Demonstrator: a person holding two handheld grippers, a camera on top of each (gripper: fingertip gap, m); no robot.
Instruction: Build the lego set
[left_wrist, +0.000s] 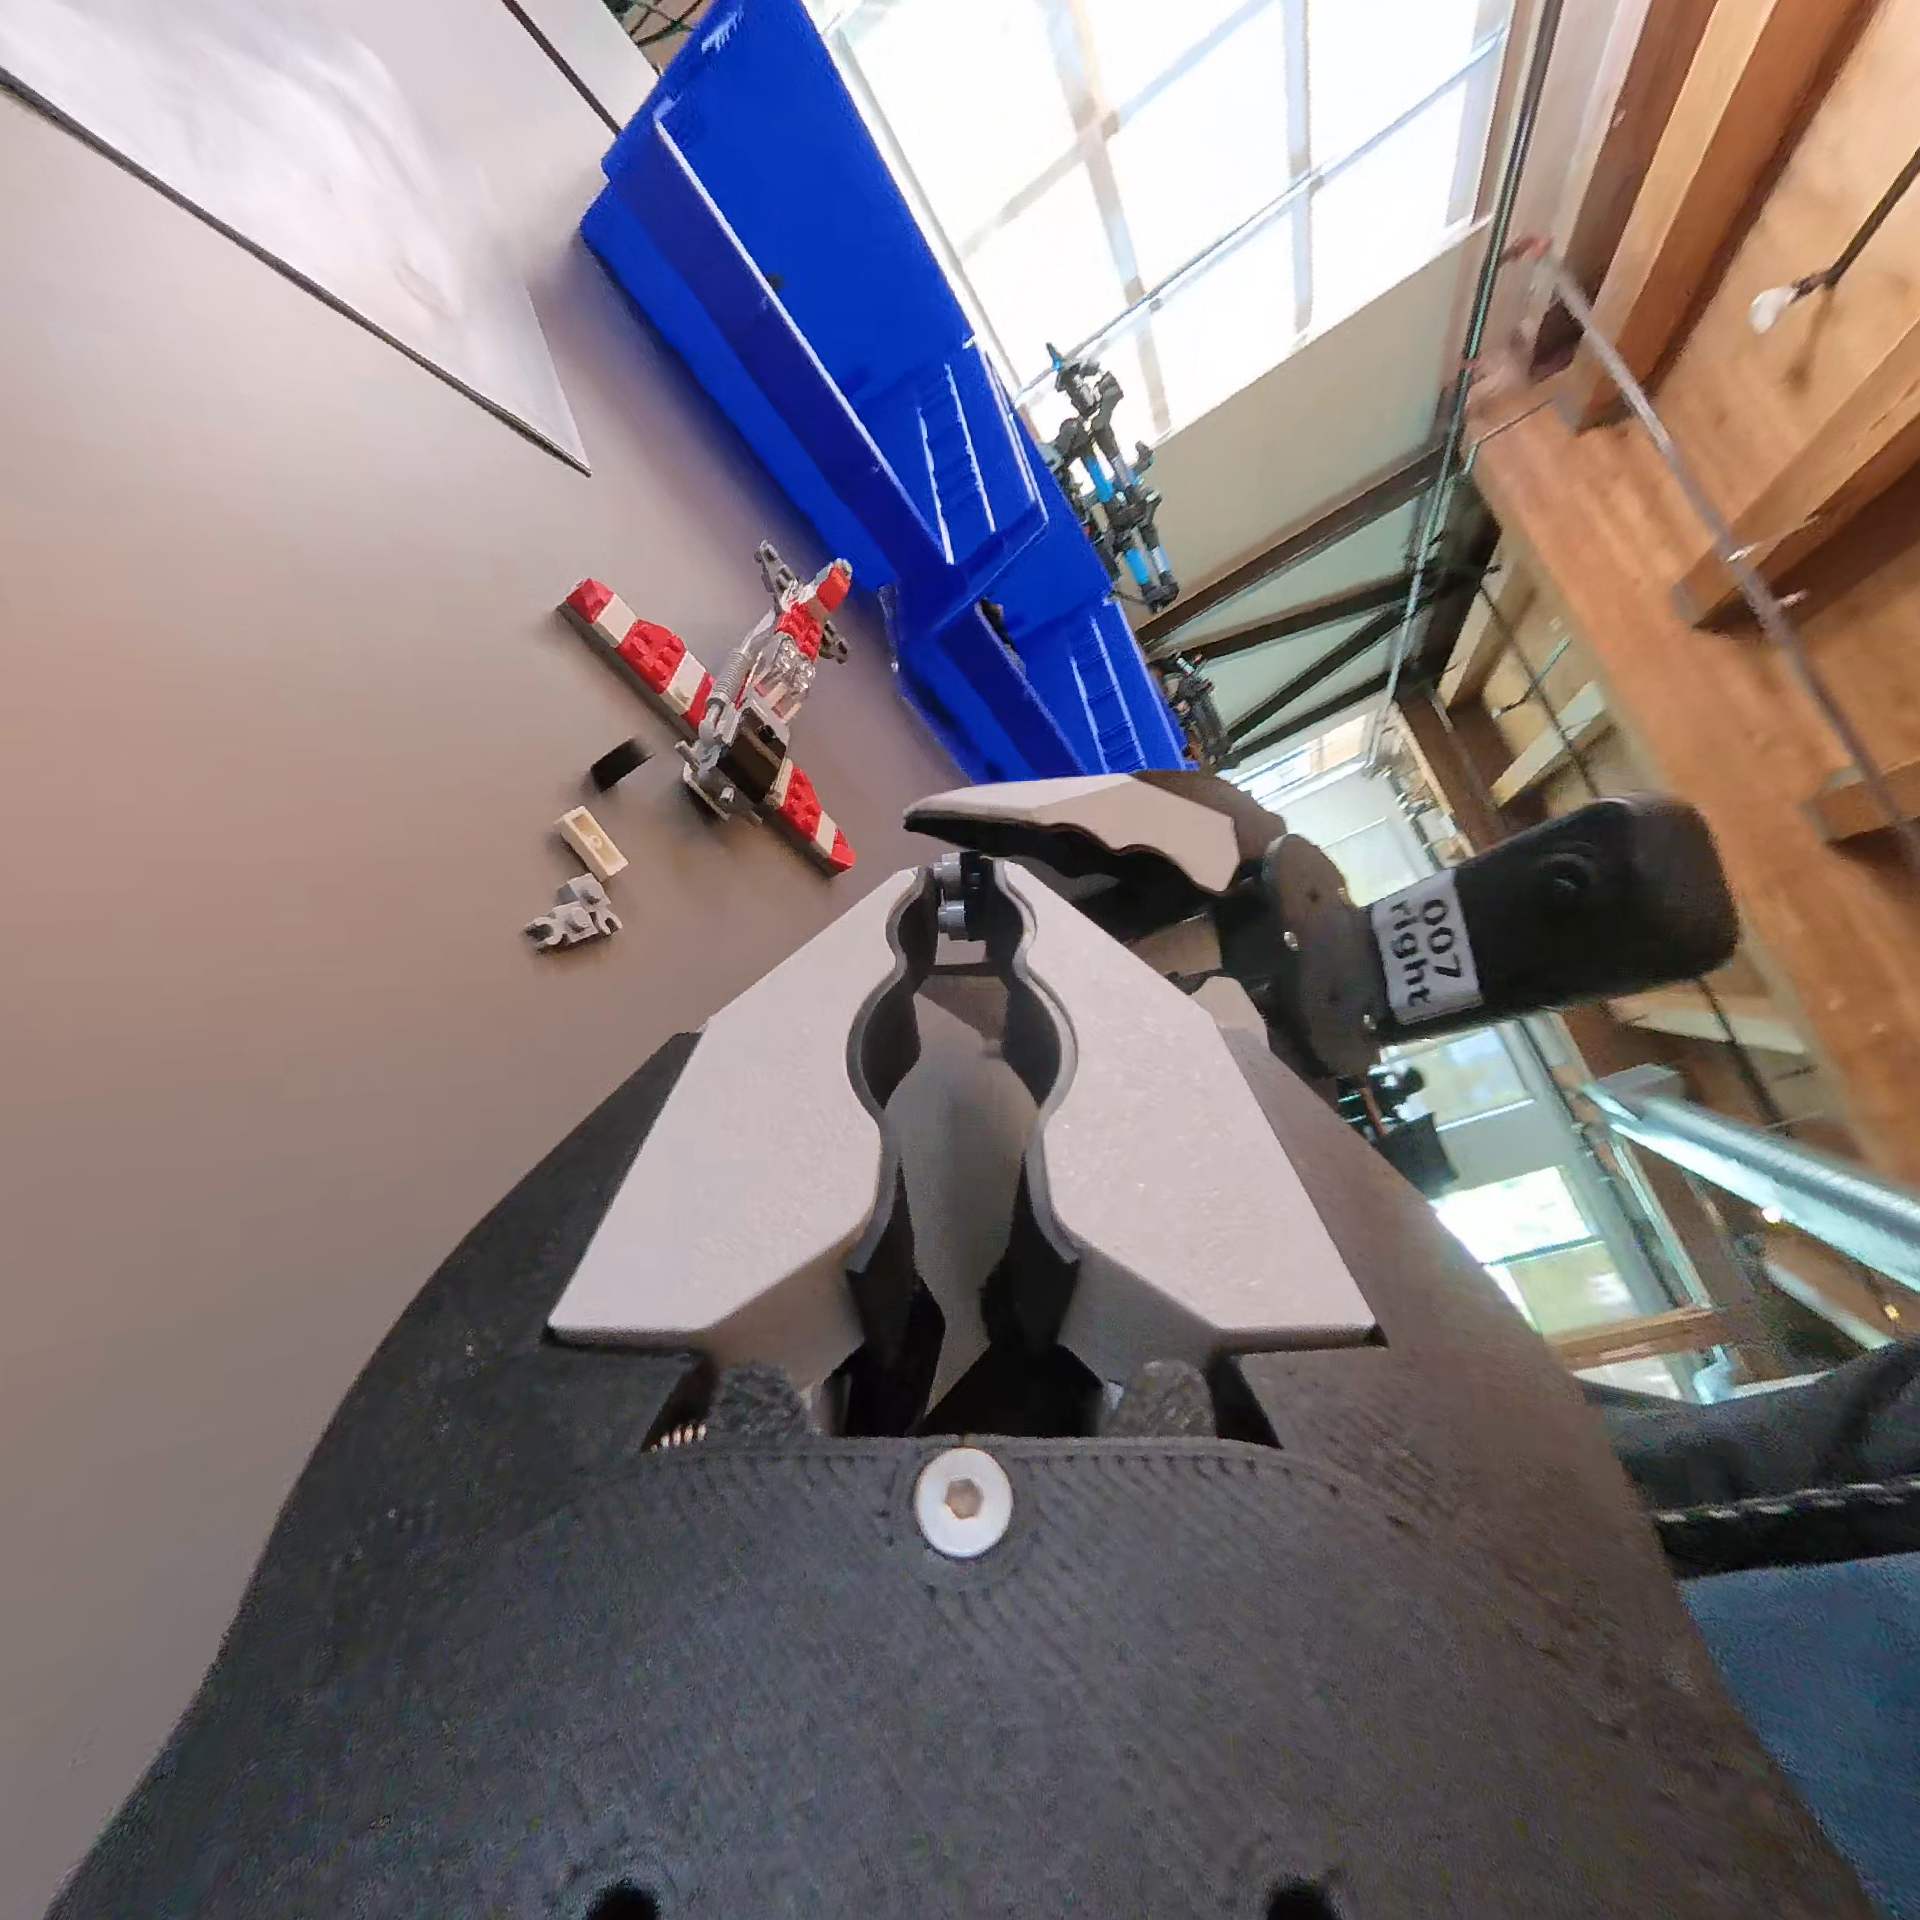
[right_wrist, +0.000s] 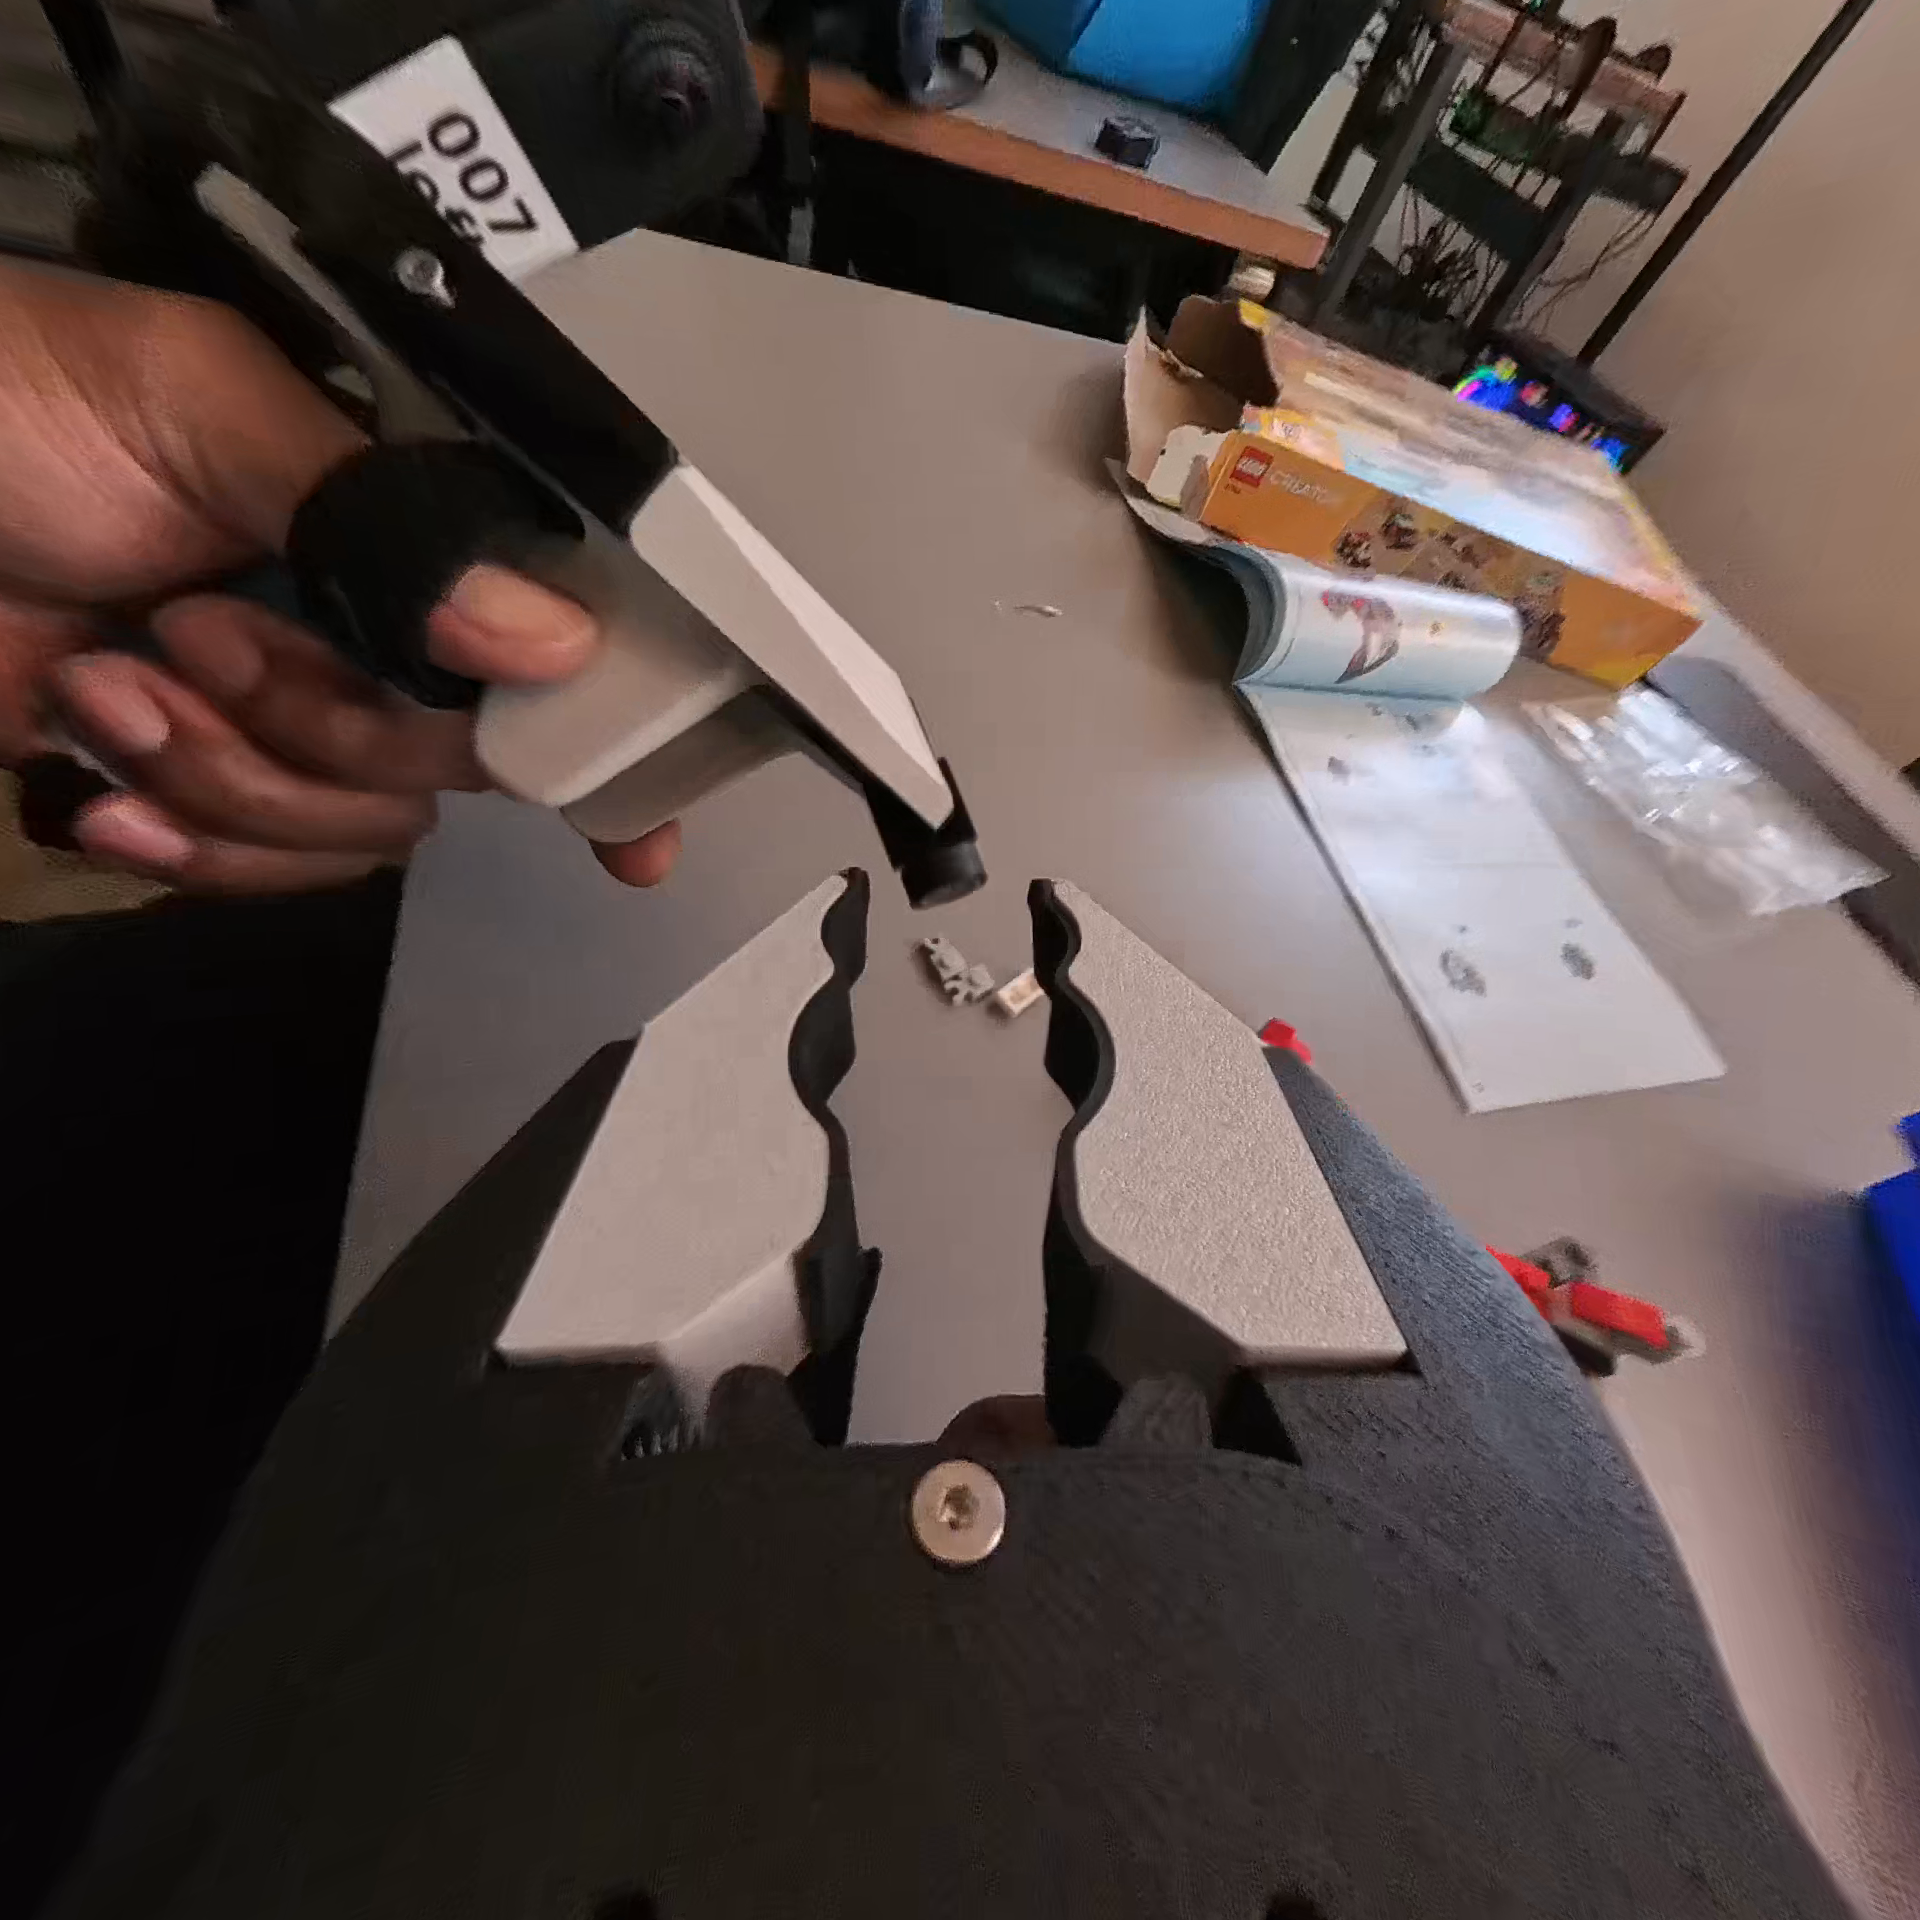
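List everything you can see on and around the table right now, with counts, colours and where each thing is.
Lego plane model: one, red, white and grey, on the table near the bins.
Loose pieces: three, black, cream, grey, beside the model.
Held piece: one, dark grey, at the left gripper's tips.
Storage bins: blue, count unclear, table's far edge.
Lego box: one, yellow, opened, far end of the table.
Instruction booklet: one, open, beside the box.
Plastic bags: clear, count unclear, beside the booklet.
Table: one, grey.
Left gripper: shut.
Right gripper: open.
Hand: holding the left gripper.

grey table (right_wrist: 935, 436) | bright windows (left_wrist: 1195, 187) | wooden wall (left_wrist: 1766, 520) | cluttered desk (right_wrist: 1091, 156)
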